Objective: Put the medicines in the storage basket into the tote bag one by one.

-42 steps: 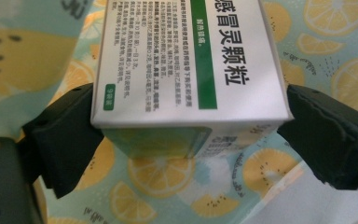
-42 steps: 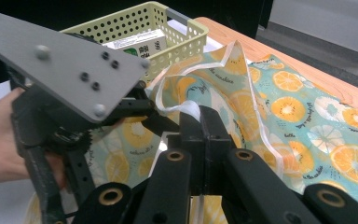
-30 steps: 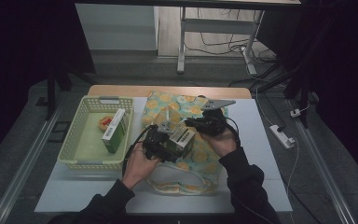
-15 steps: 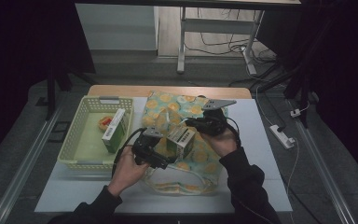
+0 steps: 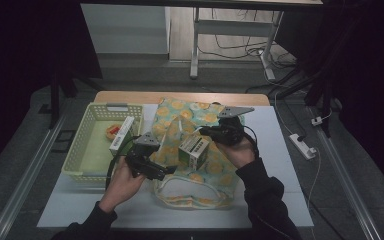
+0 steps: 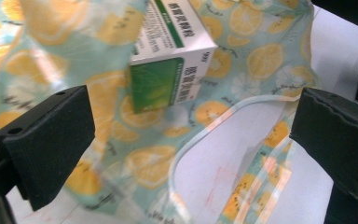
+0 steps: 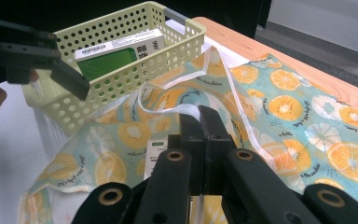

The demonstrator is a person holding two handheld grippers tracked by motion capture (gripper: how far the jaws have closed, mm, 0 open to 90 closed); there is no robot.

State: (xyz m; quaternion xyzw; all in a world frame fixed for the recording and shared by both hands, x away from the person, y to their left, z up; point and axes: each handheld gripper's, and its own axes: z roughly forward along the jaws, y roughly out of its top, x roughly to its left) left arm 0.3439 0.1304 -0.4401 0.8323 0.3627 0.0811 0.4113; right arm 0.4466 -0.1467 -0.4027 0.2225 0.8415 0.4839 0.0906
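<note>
The fruit-print bag (image 5: 200,150) lay mid-table, its handle pinched up by the closed right gripper (image 5: 206,131) so the box (image 5: 194,151) could enter, the left gripper (image 5: 167,170) spread empty.

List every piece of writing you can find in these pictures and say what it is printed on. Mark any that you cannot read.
White-and-green box: Chinese characters on the top and side faces, too blurred to quote.
Same box, high view: barcode, digits too small.
Fruit-print bag: small dark cursive script beside the fruit slices, unreadable.
Boxed pack in the basket: label print too small.
</note>
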